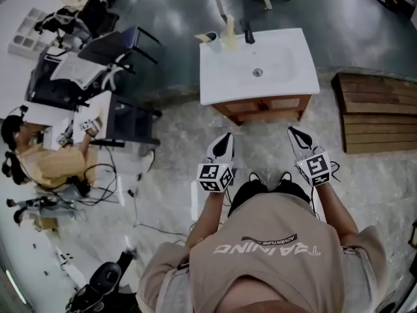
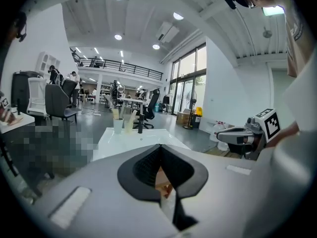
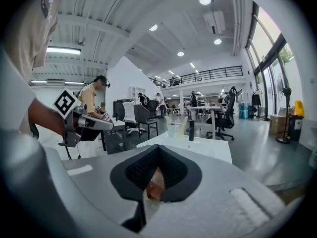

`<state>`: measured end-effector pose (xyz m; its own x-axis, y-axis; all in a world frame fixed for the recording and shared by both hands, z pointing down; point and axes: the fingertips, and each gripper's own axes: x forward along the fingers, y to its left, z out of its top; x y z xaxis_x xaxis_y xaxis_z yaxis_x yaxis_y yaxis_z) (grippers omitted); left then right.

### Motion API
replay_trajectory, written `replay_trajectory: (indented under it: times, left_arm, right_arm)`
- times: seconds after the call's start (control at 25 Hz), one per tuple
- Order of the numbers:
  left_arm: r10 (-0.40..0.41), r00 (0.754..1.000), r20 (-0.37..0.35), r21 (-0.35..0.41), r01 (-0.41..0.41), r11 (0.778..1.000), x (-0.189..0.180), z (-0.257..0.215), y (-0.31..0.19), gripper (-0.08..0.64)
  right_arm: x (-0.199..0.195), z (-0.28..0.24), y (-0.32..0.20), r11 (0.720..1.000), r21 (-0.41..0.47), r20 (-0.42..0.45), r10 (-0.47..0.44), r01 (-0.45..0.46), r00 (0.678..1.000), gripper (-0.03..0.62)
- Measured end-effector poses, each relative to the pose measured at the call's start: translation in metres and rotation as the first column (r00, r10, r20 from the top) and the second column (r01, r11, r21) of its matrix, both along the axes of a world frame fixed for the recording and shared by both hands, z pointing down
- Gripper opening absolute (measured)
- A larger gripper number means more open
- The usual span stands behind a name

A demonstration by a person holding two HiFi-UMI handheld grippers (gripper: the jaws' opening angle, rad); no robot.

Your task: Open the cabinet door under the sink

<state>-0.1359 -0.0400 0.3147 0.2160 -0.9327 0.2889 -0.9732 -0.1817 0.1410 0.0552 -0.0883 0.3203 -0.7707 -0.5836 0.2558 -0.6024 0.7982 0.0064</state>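
Note:
A white sink top (image 1: pixel 225 77) sits on a wooden cabinet (image 1: pixel 264 107) just ahead of me in the head view; its doors look shut. My left gripper (image 1: pixel 226 137) and right gripper (image 1: pixel 294 132) hover side by side short of the cabinet front, apart from it, both pointing at it. In the left gripper view the black jaws (image 2: pixel 161 150) meet at the tips with nothing held; a strip of wood (image 2: pixel 162 180) shows behind them. In the right gripper view the jaws (image 3: pixel 157 150) are likewise together and empty, with wood (image 3: pixel 153 187) behind.
Cups (image 1: pixel 228 39) and a black faucet (image 1: pixel 247 32) stand on the sink's far edge. Stacked wooden planks (image 1: pixel 378 113) lie to the right. Black chairs and a desk (image 1: pixel 127 119), a seated person (image 1: pixel 39 158) and floor cables (image 1: pixel 130 194) are to the left.

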Motion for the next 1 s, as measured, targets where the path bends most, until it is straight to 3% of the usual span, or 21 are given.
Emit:
replay_trajectory:
  times: [0.2, 0.64, 1.0]
  left_arm:
    - [0.036, 0.999, -0.010, 0.035, -0.036, 0.999, -0.018, -0.006, -0.008, 0.017]
    - [0.169, 0.985, -0.018, 0.039, -0.168, 0.985, -0.058, 0.020, -0.035, 0.017]
    - [0.176, 0.980, -0.090, -0.049, -0.181, 0.982, -0.045, 0.057, -0.047, 0.017]
  right_arm:
    - [-0.015, -0.003, 0.007, 0.999, 0.004, -0.050, 0.041, -0.041, 0.998, 0.002]
    - [-0.054, -0.020, -0.001, 0.981, 0.029, -0.027, 0.193, -0.192, 0.981, 0.002]
    - [-0.062, 0.018, -0.006, 0.984, -0.072, -0.096, 0.153, -0.160, 0.984, 0.002]
